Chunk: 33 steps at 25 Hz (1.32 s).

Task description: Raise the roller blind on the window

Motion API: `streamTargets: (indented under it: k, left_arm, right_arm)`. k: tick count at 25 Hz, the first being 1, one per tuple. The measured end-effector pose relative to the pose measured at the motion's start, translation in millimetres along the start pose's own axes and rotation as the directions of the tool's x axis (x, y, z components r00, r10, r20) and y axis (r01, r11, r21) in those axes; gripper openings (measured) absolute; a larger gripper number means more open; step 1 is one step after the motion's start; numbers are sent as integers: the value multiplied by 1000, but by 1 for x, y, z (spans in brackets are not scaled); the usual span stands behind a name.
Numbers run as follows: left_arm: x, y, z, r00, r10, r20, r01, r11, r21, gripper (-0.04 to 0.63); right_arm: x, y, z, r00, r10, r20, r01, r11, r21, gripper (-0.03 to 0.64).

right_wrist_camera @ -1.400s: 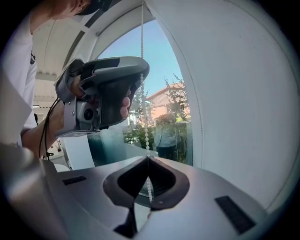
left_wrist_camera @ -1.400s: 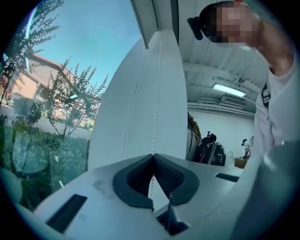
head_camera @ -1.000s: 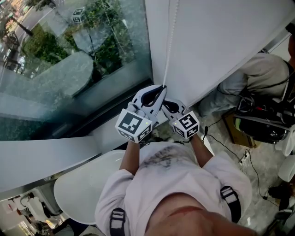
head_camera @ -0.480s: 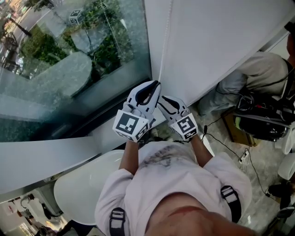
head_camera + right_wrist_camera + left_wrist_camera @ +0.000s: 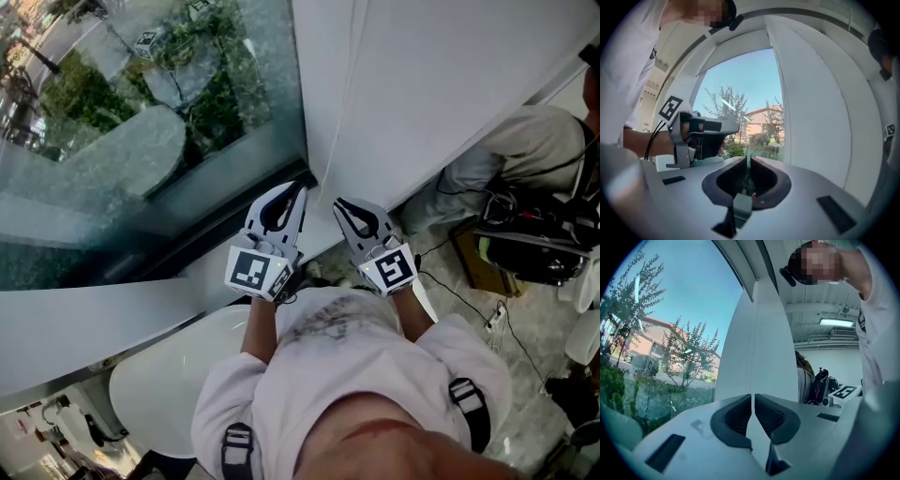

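The white roller blind [image 5: 450, 84] hangs right of the window glass [image 5: 141, 122], and its thin pull cord [image 5: 339, 103] runs down the blind's left edge. My left gripper [image 5: 298, 186] points at the window just left of the cord's lower end. Its jaws have just been opening and show a narrow gap. In the left gripper view the cord [image 5: 750, 362] lines up with that gap [image 5: 752, 397], apart from the pads. My right gripper [image 5: 339, 202] sits just right of the cord. Its jaws [image 5: 749, 159] have just been closing to a slit with greenery showing through.
A person [image 5: 525, 159] sits on the floor at the right beside a dark bag [image 5: 539, 248] and cables [image 5: 469, 305]. A white rounded seat [image 5: 169, 384] stands below the window sill [image 5: 94, 323]. Outside the glass are trees and a brick building.
The two grippers, pressed together on the cord a second ago, have drawn apart. The left one slid down and left, the right one shifted right, and both now show a slight gap.
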State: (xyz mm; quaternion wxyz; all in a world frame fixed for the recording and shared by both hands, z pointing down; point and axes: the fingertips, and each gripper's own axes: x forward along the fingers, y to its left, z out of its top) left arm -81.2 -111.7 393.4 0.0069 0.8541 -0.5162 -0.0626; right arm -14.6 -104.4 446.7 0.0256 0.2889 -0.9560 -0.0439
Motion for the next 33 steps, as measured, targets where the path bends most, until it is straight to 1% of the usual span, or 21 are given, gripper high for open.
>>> streamTargets:
  k: [5, 8, 11, 20, 33]
  left_arm:
    - [-15, 1, -23, 999, 47, 11, -47, 999, -2, 9]
    - [-19, -2, -45, 998, 68, -13, -69, 998, -14, 8]
    - [-20, -5, -60, 997, 74, -35, -75, 997, -35, 8]
    - [-20, -8, -60, 997, 69, -36, -71, 997, -35, 8]
    - [-21, -6, -55, 997, 74, -26, -75, 996, -39, 8]
  right_arm:
    - [-5, 2, 6, 1000, -2, 14, 2, 1000, 3, 63]
    - [-6, 5, 5, 1000, 8, 1, -8, 1000, -16, 61]
    - [-5, 8, 4, 1000, 13, -7, -13, 1000, -22, 60]
    - [-4, 11, 6, 1000, 12, -3, -12, 1000, -6, 60]
    - [-3, 9, 6, 1000, 9, -15, -9, 1000, -11, 60]
